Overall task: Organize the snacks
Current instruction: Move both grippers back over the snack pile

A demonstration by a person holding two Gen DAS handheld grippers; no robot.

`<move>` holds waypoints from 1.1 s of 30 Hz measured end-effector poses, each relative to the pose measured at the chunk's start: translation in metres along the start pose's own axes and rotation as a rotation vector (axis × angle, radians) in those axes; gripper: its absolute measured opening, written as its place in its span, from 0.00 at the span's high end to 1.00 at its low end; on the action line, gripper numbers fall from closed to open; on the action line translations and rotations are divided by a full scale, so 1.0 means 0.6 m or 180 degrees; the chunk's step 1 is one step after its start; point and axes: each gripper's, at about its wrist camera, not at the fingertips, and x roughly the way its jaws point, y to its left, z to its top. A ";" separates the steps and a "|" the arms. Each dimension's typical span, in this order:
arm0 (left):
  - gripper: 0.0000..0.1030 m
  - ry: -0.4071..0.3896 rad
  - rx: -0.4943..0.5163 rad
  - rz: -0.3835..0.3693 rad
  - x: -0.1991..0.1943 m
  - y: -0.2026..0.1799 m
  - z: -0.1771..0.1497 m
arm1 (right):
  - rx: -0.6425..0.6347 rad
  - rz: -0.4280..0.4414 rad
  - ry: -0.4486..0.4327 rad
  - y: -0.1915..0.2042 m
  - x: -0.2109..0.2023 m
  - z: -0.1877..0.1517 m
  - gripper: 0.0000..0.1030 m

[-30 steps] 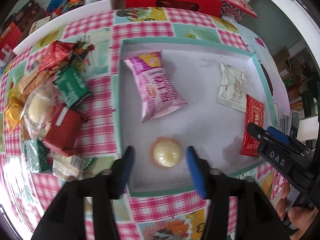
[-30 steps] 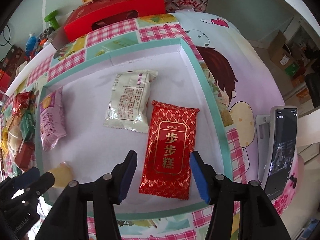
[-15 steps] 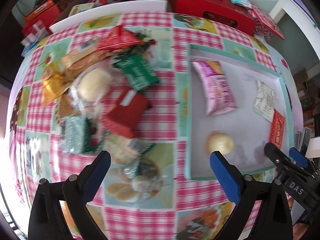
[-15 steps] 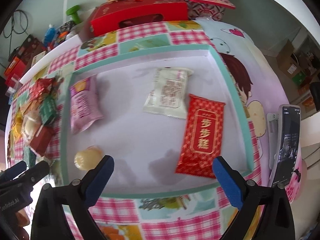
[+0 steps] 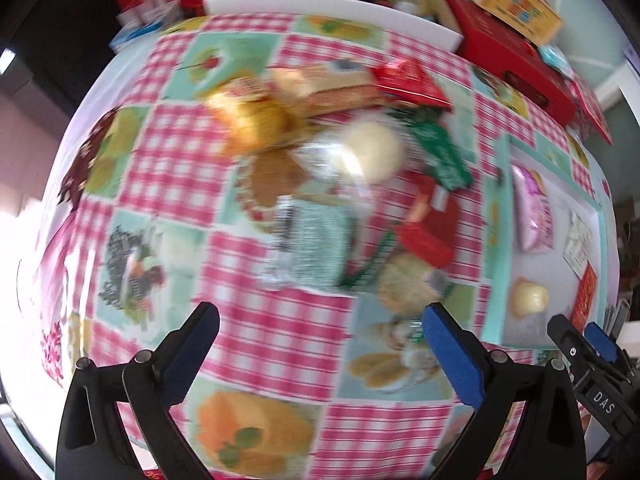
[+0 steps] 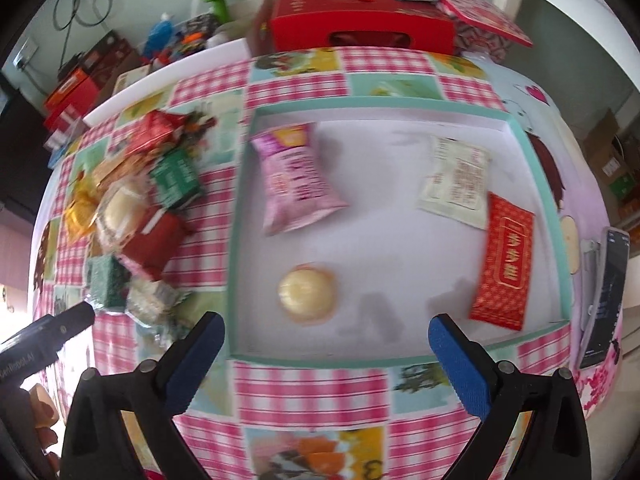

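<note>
Grippers both spread wide, nothing between the fingers on either side. Left gripper (image 5: 320, 330) hangs low in its frame over the checked cloth (image 5: 276, 336), jaws fully released, and just above it, mid-frame, sits the blurred snack pile (image 5: 344, 168): a pale round bun in clear wrap, green packs, a red pack, gold wrappers, all heaped and touching. Off to the right edge of that view, the tray (image 5: 493, 240) shows as a thin sliver, with the right gripper's black body poking in at the lower right corner.

Over to the right wrist view. Right gripper (image 6: 326, 344) is let go too, blue pads (image 6: 460, 364) far apart, straddling the tray's (image 6: 240, 240) near rim at the bottom of the frame. Inside the tray, just above the gripper, left of centre, lies a round bun (image 6: 307, 294). Pink pack (image 6: 294, 178) upper left of the tray, white pack (image 6: 454, 180) upper right, red pack (image 6: 505, 260) along the right wall, none of them touching. Pile (image 6: 136, 208) lies outside, left of the tray. Phone (image 6: 606, 296) stands at the right edge. Red box (image 6: 360, 20) sits at the top, beyond the cloth.
</note>
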 end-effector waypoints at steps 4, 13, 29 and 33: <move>0.02 0.0005 -0.0197 -0.0033 -0.001 0.057 0.005 | -0.0133 0.0053 0.0009 0.049 -0.005 0.005 0.00; 0.02 -0.0003 -0.0364 -0.0035 -0.002 0.136 0.011 | -0.0403 0.0192 0.0009 0.158 -0.001 0.014 0.00; 0.02 -0.0290 -0.0356 -0.0198 0.004 0.124 0.028 | -0.0423 0.0292 -0.0240 0.233 0.021 0.008 0.02; 0.02 -0.0322 -0.0339 -0.0185 0.018 0.111 0.040 | -0.0536 0.0222 -0.0291 0.243 0.036 0.008 0.10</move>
